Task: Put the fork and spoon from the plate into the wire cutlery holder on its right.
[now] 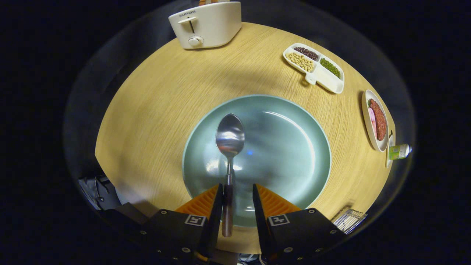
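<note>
A metal spoon (230, 139) with a dark handle lies on the pale green plate (290, 154), its bowl pointing away from me. The handle runs back over the plate's near rim and between my fingers, right beside the left finger (215, 206). My gripper (237, 188) hovers over the near rim and is open, with a clear gap between the handle and the right finger. The wire cutlery holder (349, 220) peeks in to the right of the right finger, at the table's near edge.
The round wooden table (154, 110) carries a white toaster (206, 24) at the far side, a divided dish of beans (314, 66) far right, a plate of meat (376, 123) and a small green bottle (399, 151) at the right edge. Dark gear (95, 189) sits off the table's left.
</note>
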`<action>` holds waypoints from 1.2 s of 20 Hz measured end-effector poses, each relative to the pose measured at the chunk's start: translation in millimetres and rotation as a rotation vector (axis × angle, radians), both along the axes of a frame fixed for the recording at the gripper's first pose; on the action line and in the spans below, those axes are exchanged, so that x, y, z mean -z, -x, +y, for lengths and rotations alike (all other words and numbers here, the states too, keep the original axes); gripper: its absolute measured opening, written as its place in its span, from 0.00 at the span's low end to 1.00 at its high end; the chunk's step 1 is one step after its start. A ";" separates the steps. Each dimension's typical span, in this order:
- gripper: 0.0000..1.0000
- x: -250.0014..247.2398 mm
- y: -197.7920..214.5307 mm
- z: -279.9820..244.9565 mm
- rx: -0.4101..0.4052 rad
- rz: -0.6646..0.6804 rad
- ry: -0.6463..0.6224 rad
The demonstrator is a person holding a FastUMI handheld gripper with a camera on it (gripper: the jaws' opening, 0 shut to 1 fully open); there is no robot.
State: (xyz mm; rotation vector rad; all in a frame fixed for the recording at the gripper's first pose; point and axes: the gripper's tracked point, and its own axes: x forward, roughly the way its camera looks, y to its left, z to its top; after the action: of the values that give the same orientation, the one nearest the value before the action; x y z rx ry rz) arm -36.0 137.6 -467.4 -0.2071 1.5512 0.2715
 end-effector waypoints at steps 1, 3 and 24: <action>0.40 2.4 0.8 -3.0 0.003 0.011 0.016; 0.27 8.4 2.7 -11.6 0.014 0.024 0.050; 0.06 -78.7 -18.9 -40.3 0.331 -0.237 -0.124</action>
State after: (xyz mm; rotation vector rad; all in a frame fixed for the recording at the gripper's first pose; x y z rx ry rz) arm -17.2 97.3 -388.6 0.1120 1.3043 0.0776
